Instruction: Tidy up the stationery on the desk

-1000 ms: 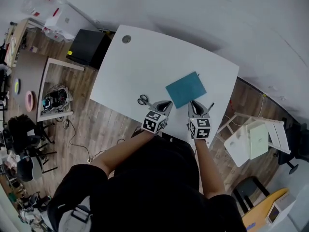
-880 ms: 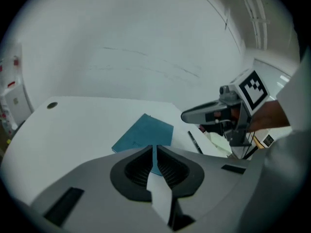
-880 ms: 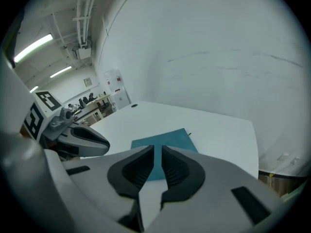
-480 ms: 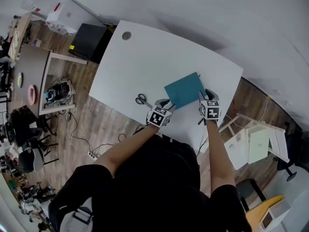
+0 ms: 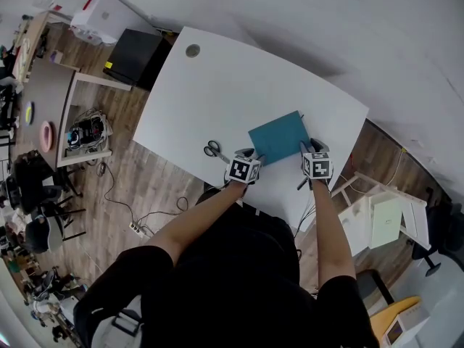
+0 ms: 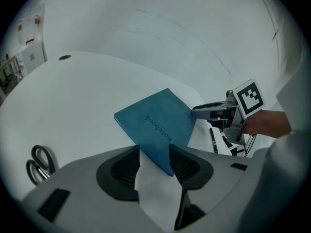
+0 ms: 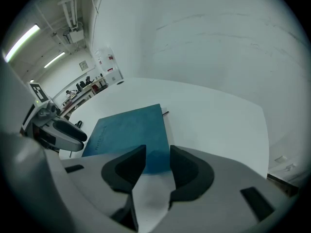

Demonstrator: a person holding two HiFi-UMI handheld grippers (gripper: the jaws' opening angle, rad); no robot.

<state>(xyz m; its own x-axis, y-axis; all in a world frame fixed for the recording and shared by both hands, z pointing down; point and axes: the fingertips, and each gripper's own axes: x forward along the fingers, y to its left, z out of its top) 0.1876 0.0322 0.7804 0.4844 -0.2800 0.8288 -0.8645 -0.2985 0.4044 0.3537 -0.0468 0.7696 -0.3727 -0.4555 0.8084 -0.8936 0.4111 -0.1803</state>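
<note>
A teal notebook (image 5: 278,136) lies flat on the white desk (image 5: 217,93), near its front right. My left gripper (image 5: 250,154) is open at the notebook's near left corner; in the left gripper view that corner (image 6: 163,157) lies between the jaws. My right gripper (image 5: 311,148) is open at the notebook's right corner, and the notebook's edge (image 7: 153,157) sits in the gap. Scissors (image 5: 213,149) lie left of the left gripper, also the scissors (image 6: 38,162) at that view's lower left. A black pen (image 6: 213,140) lies on the desk under the right gripper.
A round cable hole (image 5: 192,51) is at the desk's far left corner. On the floor stand a black box (image 5: 134,58) to the left and white furniture (image 5: 377,210) to the right. A small dark tip (image 7: 165,113) pokes out at the notebook's far corner.
My right gripper has moved from the desk's front edge up to the notebook's right corner. The left gripper has edged forward to the near left corner. The notebook has stayed in place.
</note>
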